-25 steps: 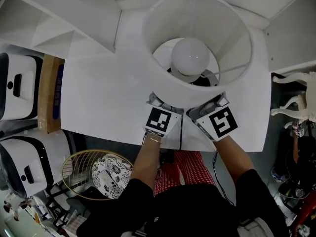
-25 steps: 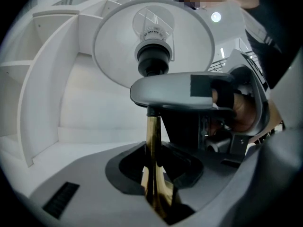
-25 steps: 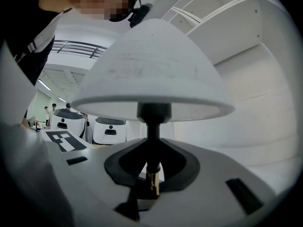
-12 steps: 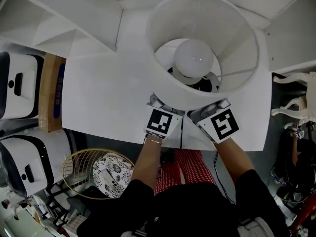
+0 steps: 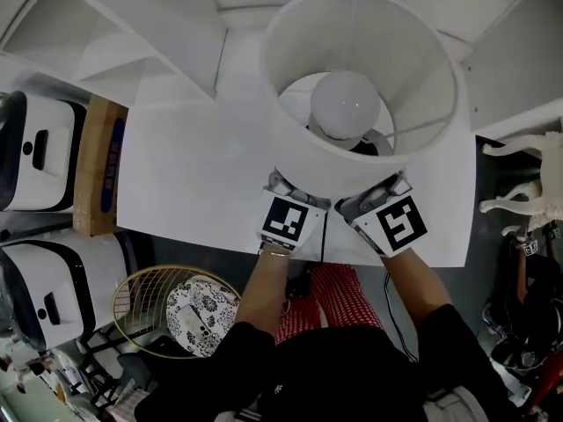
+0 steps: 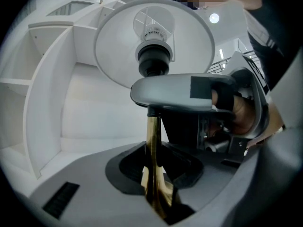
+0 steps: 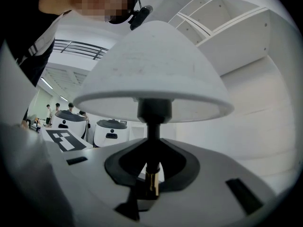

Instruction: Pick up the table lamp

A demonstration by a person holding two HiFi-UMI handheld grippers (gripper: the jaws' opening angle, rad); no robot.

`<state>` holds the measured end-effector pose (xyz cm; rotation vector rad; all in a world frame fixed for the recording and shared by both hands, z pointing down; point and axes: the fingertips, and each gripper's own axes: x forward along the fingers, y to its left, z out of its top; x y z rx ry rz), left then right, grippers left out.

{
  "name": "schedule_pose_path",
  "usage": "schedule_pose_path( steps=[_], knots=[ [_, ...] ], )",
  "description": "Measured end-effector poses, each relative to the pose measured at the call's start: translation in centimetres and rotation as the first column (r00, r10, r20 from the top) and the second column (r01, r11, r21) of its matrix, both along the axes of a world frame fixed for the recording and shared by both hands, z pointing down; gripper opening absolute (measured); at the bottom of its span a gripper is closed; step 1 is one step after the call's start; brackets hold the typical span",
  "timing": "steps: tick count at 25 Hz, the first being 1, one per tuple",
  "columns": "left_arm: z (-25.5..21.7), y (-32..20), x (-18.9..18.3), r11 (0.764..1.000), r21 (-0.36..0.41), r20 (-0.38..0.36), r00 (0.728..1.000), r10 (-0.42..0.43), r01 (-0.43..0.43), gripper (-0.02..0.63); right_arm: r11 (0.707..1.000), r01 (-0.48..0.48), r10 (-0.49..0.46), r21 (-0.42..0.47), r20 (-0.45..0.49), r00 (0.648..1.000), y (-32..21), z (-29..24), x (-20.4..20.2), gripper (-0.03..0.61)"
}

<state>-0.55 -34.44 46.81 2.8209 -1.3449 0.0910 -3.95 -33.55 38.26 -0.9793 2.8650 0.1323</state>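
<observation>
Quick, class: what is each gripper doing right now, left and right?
Left gripper: closed on the lamp stem.
Right gripper: closed on the lamp stem too.

The person is wearing a black short-sleeved top (image 5: 334, 367) and red-and-white checked trousers (image 5: 341, 290), with a thin band (image 5: 274, 248) circling the left wrist. The left gripper (image 6: 152, 171) and right gripper (image 7: 150, 174) are showing smooth grey jaws with dark scooped hollows and small black slots. Each is carrying a white block printed with black square markers: the left cube (image 5: 287, 221) and the right cube (image 5: 395, 222). A thin black cable (image 5: 387, 301) is trailing from the right one.
</observation>
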Motion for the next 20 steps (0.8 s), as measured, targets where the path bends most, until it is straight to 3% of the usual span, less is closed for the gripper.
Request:
schedule_pose_path(
  steps=[16, 20],
  knots=[
    [-5.0, 2.7, 0.0, 1.0, 0.022, -0.009, 1.0, 0.002, -0.002, 0.095, 0.999, 0.016, -0.017, 0.031, 0.02, 1.0, 3.1, -5.4, -0.2, 0.072],
    [-6.0, 2.9, 0.1, 1.0, 0.022, -0.009, 1.0, 0.009, -0.009, 0.095, 1.0, 0.011, -0.011, -0.009, 0.009, 1.0, 3.4, -5.9, -0.2, 0.072]
  ],
)
